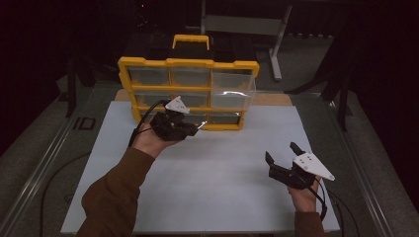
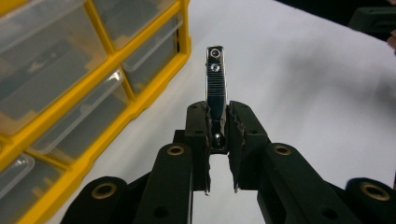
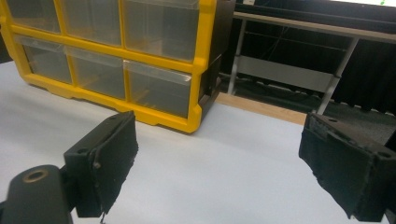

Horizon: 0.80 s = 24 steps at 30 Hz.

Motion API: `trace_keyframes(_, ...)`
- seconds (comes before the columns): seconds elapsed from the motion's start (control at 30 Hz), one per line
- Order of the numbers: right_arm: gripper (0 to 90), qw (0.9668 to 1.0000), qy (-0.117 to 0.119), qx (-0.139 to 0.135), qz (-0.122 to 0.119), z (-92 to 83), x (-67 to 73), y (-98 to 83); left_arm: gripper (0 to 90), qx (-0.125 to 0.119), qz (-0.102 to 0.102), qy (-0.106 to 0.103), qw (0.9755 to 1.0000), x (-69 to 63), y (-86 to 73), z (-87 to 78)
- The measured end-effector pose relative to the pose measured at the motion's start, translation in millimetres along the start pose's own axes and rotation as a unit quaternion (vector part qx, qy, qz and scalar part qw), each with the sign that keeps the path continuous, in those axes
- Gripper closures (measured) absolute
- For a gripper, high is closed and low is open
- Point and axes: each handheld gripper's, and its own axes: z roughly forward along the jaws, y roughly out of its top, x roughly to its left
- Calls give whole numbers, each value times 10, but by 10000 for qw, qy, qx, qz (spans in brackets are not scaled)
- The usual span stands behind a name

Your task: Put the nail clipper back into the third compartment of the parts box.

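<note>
Organizer [image 1: 188,61] upright at surface's [image 1: 222,197] far edge; clear drawers' contents I cannot tell. My left gripper [image 2: 217,128] pinches nail clipper [image 2: 215,79] between jaws, above surface near organizer. My right gripper [image 3: 219,163]: jaws wide, empty.

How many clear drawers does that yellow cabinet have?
9 show on the yellow cabinet, in three rows: three along the top, three in the middle, three at the bottom, some partly hidden behind the left gripper.

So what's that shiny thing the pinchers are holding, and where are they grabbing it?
The left gripper pinches a shiny metal nail clipper by its lower end. The right gripper is open, holding nothing.
</note>
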Motion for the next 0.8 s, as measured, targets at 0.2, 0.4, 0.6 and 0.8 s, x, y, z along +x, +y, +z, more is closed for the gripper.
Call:
trace_keyframes(0.2,111,10000,19,-26,50,-15,-13,0,798,-72,163,10,9998,20,63,-55)
trace_keyframes(0.4,110,10000,31,-14,64,-11,-7,-5,798,-98,248,19,9996,47,124,-123)
trace_keyframes(0.6,110,10000,61,27,24,14,4,-17,798,-207,371,-199,9989,120,180,-212)
trace_keyframes(0.8,110,10000,30,-3,28,-7,-4,-6,798,-288,266,-430,9983,205,210,-239)
